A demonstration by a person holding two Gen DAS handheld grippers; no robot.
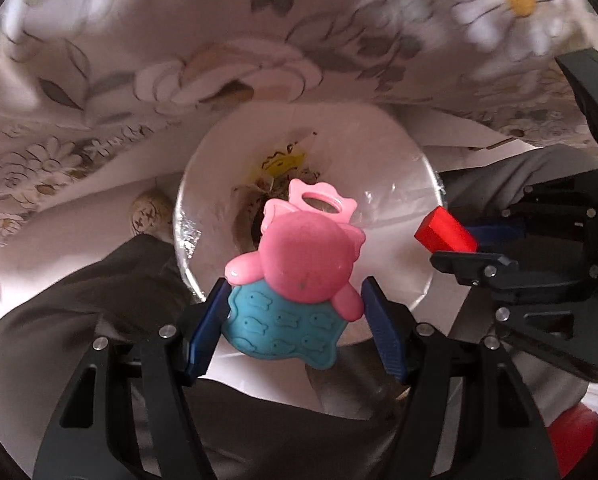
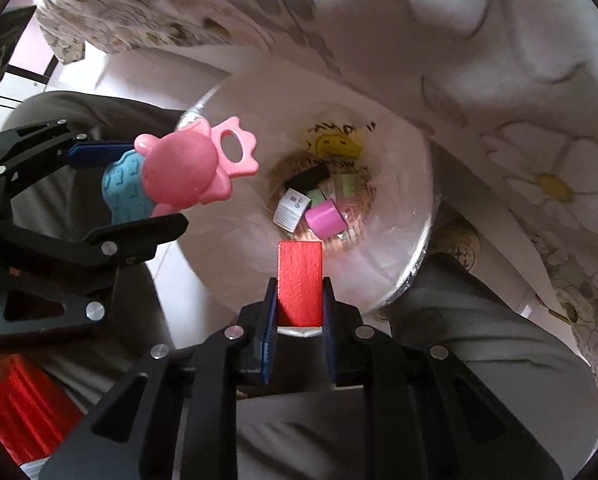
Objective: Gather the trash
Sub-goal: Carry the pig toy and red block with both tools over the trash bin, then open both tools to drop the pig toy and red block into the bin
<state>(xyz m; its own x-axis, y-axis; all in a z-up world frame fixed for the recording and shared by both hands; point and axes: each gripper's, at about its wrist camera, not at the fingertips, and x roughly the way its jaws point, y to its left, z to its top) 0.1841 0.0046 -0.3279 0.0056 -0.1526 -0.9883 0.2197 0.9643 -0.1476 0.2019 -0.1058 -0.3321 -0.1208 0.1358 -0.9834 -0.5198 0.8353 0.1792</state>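
A round white bin (image 2: 403, 200) stands below both grippers, lined with a clear shiny bag that bunches at the rim. At its bottom lie a pink roll (image 2: 326, 219), a small white printed box (image 2: 293, 210), a black block (image 2: 309, 178), pale green pieces and a yellow wrapper with a smiley face (image 2: 337, 145).

The left gripper (image 1: 295, 316) holds a toy (image 1: 299, 280) over the bin's mouth, its blue ribbed pads spread fairly wide and pressing on the toy's sides. The toy is smooth plastic: a rounded pink animal head with a ring handle, above a teal part embossed with little fish.

The right gripper (image 2: 299, 304) is squeezed almost shut on a red block (image 2: 300, 280), a flat-sided rectangle with a faint grain, poised just above the near rim.

A flowered cloth (image 1: 219, 60) drapes behind the bin.
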